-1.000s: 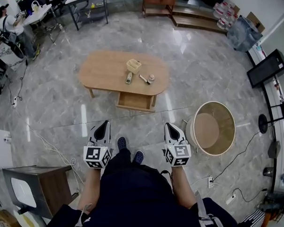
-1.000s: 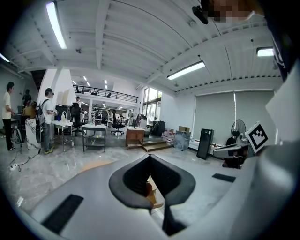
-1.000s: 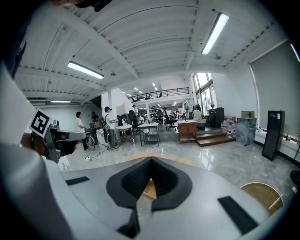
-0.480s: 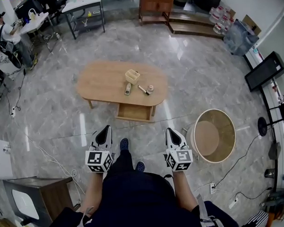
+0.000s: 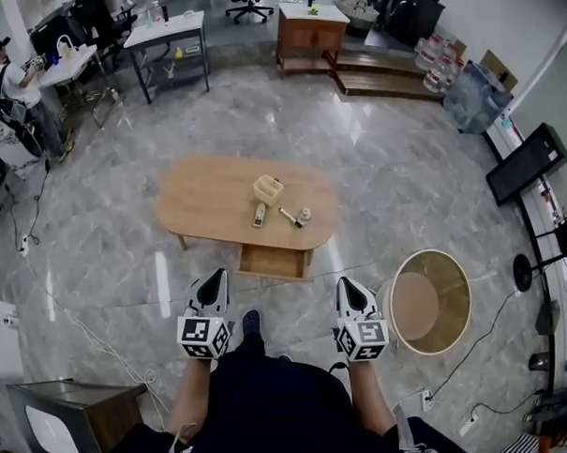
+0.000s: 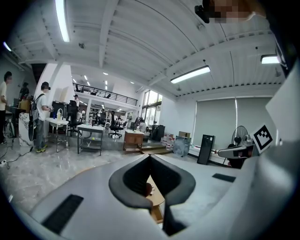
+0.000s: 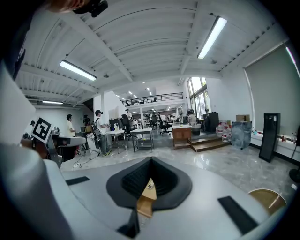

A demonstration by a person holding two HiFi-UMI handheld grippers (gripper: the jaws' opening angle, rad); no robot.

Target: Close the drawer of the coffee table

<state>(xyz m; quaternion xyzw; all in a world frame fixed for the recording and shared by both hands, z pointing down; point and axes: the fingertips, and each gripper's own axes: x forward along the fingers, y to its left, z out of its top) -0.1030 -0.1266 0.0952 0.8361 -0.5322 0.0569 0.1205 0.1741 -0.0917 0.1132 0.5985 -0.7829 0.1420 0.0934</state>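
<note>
Nearer the coffee table (image 5: 217,200) than a second ago, drawer (image 5: 274,262) out.
Runs left-right; drawer opens toward the person, ahead of left gripper (image 5: 215,280) and right gripper (image 5: 346,286), both pinched together on nothing; small basket (image 5: 268,190) on top, contents unclear.

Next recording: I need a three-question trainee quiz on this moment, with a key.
1. True or false: the drawer of the coffee table is already pushed shut.
2. The left claw and right claw are: A) both on the drawer B) both short of the table, touching nothing C) resting on the tabletop.
3. Fill in: both claws are shut and hold ____.
Key: 1 false, it stands pulled out toward the claws; 2 B; 3 nothing.
</note>
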